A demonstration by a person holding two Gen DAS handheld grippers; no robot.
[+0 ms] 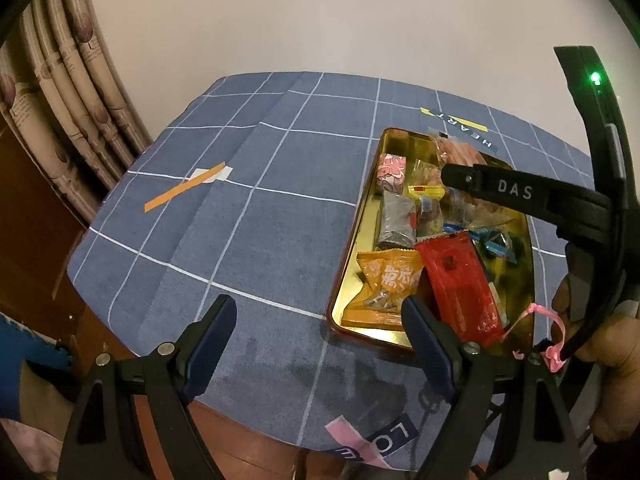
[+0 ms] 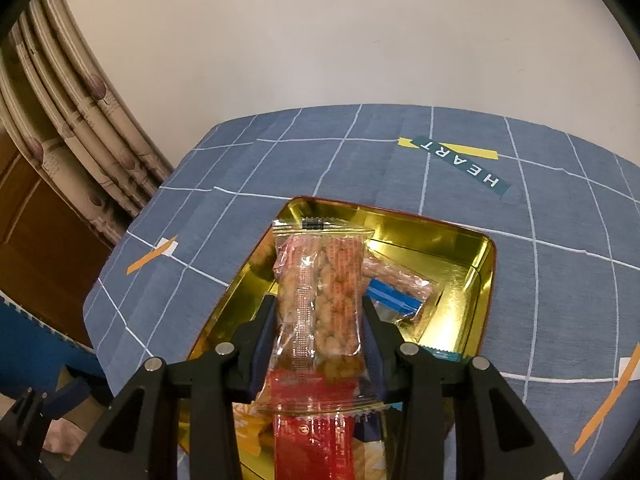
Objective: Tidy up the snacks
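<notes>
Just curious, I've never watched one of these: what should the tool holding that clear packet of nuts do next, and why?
Probably lower it a little and let go. The right tool is shut on the clear peanut packet, held above the gold tray, where other snacks such as the red packet already lie. The left tool stands open, holding nothing.

The surface (image 1: 248, 216) left of the gold tray (image 1: 352, 240) lies bare but for a flat orange strip (image 1: 184, 192), so a hand could pass freely there; the tray's near end is crowded with an orange packet (image 1: 386, 280) and a red packet (image 1: 464, 284); its far right corner (image 2: 460, 264) shows open floor; curtains (image 1: 68, 92) close the far left.
</notes>
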